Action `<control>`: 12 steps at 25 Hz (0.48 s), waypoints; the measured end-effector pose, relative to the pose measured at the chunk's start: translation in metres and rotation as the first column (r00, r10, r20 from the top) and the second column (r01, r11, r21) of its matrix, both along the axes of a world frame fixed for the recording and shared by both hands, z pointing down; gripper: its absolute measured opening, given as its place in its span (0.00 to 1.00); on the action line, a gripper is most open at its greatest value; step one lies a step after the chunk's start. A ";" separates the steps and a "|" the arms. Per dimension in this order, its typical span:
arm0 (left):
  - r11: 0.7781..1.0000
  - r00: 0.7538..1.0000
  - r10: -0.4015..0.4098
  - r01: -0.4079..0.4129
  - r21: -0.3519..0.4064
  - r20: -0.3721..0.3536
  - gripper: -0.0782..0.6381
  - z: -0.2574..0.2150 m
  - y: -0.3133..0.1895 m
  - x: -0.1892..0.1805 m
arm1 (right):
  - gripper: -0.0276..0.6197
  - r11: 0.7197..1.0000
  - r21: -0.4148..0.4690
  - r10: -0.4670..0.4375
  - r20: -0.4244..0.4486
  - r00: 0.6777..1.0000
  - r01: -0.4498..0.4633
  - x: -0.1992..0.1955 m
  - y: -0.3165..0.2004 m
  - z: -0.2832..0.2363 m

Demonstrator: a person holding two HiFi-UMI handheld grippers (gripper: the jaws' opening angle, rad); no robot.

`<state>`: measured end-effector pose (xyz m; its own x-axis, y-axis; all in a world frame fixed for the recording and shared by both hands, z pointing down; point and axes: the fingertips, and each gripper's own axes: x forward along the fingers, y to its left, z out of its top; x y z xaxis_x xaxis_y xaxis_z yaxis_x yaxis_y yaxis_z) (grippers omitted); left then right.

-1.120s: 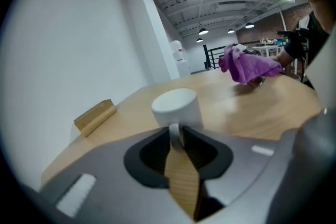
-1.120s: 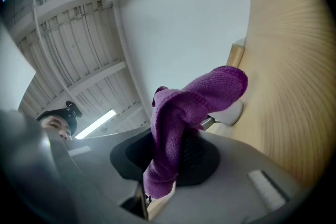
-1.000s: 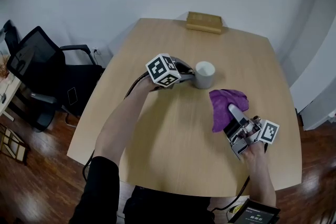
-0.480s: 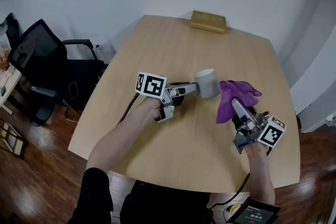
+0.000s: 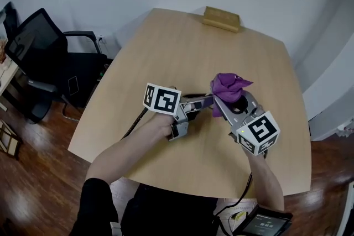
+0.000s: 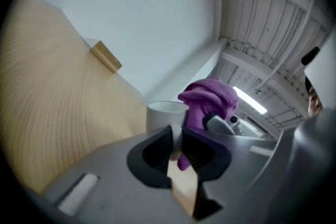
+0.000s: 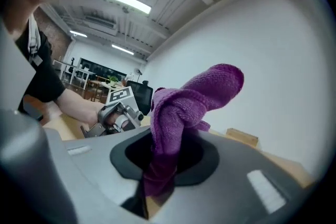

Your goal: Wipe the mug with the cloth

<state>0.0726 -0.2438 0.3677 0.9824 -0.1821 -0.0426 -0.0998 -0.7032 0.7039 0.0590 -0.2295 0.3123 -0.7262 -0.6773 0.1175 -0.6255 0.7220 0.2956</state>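
Out over the middle of the bench (image 5: 166, 47), the two tools meet! The left tongs (image 6: 177, 140) are narrowed onto a white part of the mug (image 6: 164, 114). Handle or wall, I can't tell which, but they've just been closing, and that white piece is pinched between them. The mug sits out ahead of that hand, near the bench's centre. Resting or lifted? No call from up top, because the cloth (image 5: 228, 87) hides nearly all of it in the head view.

The right tongs (image 7: 160, 162) are clamped on the purple cloth's tail, with the bunched end standing up ahead of them. From the left gripper view, that bunch sits right against the mug's rim on its far side.

By my read, we're at the very start of the wipe itself: both things are in hand, the cloth is at the mug, and the rubbing has barely begun, if at all. The next move calls for a firm left hold while the right drags the bunch round the wall and over the rim. Then a roll of the mug would offer fresh faces. Press too hard and the mug could twist in that thin pinch.
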 end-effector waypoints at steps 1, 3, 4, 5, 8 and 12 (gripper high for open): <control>1.000 1.000 -0.001 0.001 0.009 0.003 0.21 -0.001 0.000 -0.001 | 0.16 1.000 0.010 0.004 -0.020 1.000 -0.003 0.000 0.001 0.003; 0.999 1.000 -0.009 0.009 0.031 0.006 0.21 -0.003 -0.003 -0.004 | 0.16 1.000 0.009 -0.007 -0.035 0.999 0.008 -0.001 0.003 0.010; 0.999 1.000 -0.017 0.017 0.042 0.006 0.21 -0.005 -0.006 -0.007 | 0.16 1.000 0.000 -0.019 -0.040 0.999 0.019 -0.002 0.005 0.014; 0.998 1.000 -0.027 0.027 0.054 0.008 0.21 -0.008 -0.008 -0.010 | 0.16 0.999 -0.013 -0.031 -0.046 0.998 0.031 -0.003 0.006 0.020; 0.995 0.998 -0.058 0.055 0.089 0.025 0.21 -0.012 -0.014 -0.017 | 0.16 0.996 -0.071 -0.062 -0.068 0.996 0.057 -0.004 0.008 0.038; 0.990 0.995 -0.096 0.092 0.109 0.034 0.22 -0.012 -0.023 -0.026 | 0.16 0.979 -0.198 -0.075 -0.123 0.989 0.050 0.001 0.009 0.074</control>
